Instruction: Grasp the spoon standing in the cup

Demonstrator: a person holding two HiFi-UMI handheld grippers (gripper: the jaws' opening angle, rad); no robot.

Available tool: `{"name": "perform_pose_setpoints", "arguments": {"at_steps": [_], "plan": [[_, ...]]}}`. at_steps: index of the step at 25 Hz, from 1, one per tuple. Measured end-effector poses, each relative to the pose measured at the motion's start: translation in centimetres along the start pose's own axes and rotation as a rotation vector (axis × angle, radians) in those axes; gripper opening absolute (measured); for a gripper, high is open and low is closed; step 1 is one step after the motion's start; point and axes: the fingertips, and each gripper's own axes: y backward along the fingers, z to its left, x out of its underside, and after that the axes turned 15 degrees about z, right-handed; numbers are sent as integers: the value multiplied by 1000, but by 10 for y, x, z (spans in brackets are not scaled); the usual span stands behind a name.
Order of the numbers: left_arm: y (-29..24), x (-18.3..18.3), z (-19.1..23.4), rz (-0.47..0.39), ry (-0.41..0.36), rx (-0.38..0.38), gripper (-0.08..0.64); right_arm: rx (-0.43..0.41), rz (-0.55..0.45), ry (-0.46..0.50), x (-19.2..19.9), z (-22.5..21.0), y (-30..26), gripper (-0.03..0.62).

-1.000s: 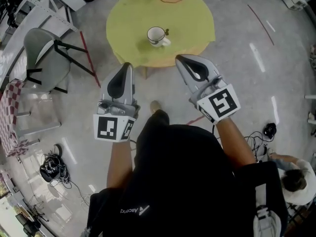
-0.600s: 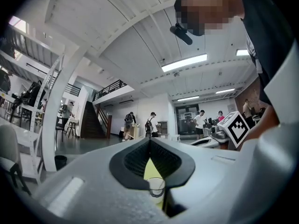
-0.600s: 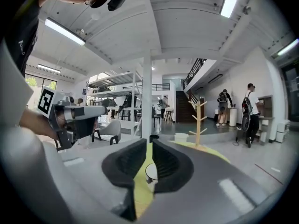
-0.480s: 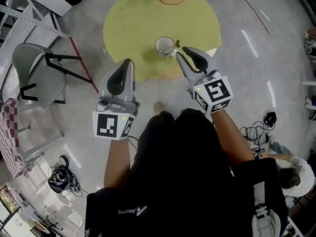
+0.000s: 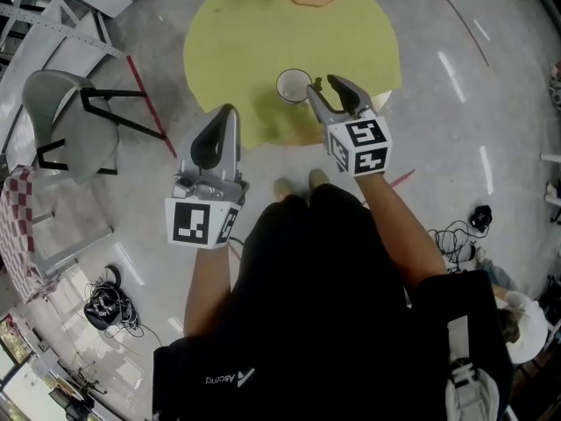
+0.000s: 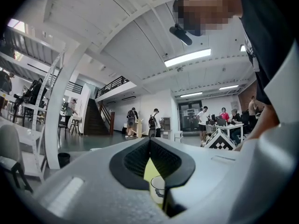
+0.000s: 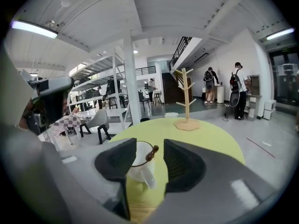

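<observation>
Our right gripper (image 5: 321,86) is opening up, jaws wide apart with nothing gripped. It hangs just short of the cup (image 7: 139,167), which sits on the yellow table (image 5: 237,42) near the edge closest to us. The spoon (image 7: 152,152) stands in the cup, leaning on the rim at the right side, and its brown knob end shows in the gap between the jaws but isn't touched. The left gripper (image 5: 228,117) is closed on nothing and held back off the table.

What worries us is that the left-hand jaw lines up over the cup mouth, so going in low could clip the rim and shove or tip the cup. The spoon is only leaning, so a nudge from one jaw before the other could slide it round the rim. And if we pinch just the knob, it'll probably pivot or slip out.
</observation>
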Motion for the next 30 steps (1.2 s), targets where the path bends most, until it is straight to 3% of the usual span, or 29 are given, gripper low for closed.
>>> {"name": "perform_pose_setpoints", "arguments": {"at_steps": [8,14,20,30], "plan": [[-11,9,-1,30,10,-37,9,-59,74,-24,15,-6,-31,172],[-18,13,2,44,18,-54,9,-68,79,-12,16,-5,-37,73],[-21,18,4,52,19,-55,9,-76,80,7,14,1,-37,55],[-18,9,-1,32,8,-36,9,-119,-9,87,-31,14,1,55]]}}
